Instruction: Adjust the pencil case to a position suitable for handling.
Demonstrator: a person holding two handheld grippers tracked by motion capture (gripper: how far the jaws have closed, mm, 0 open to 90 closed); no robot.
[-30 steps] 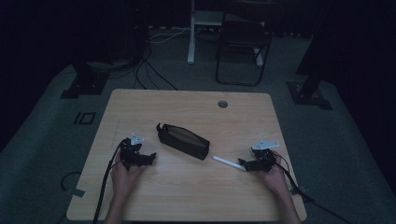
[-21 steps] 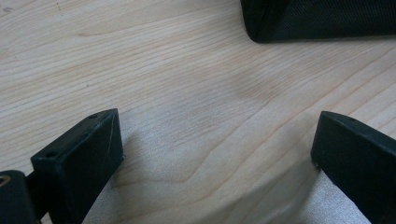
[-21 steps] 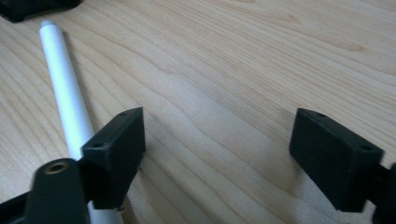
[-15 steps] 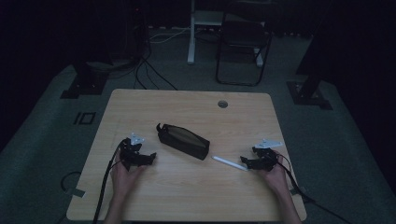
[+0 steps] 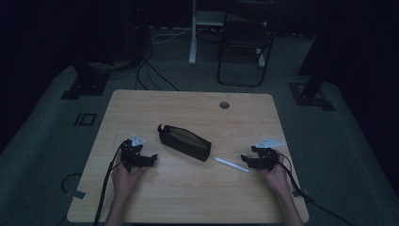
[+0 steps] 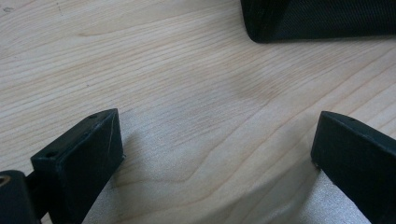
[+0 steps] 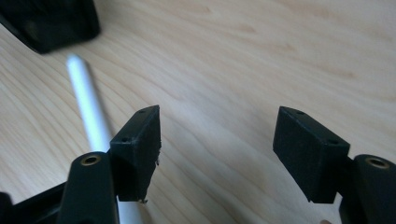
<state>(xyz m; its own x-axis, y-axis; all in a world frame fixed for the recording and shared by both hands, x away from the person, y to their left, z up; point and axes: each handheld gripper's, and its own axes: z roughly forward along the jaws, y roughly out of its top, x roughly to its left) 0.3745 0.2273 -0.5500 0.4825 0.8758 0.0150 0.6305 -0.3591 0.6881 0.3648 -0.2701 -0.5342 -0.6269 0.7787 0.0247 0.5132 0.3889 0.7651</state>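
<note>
1. The right tool rests on the worktop, near the right end of the pen. Its jaws have just been closing but remain fairly wide apart with nothing between them.
2. In the right gripper view the pen lies outside the left jaw, passing beside and under it, not in the gap.
3. The pen's long axis runs from the right tool up-left toward the pouch; its far end lies just short of the pouch's right corner.
4. Judged from this, the right hand is far nearer the pen and would have to shift sideways to straddle it.
5. The left tool sits left of the pouch, well apart from the pen, jaws wide, holding nothing.
</note>
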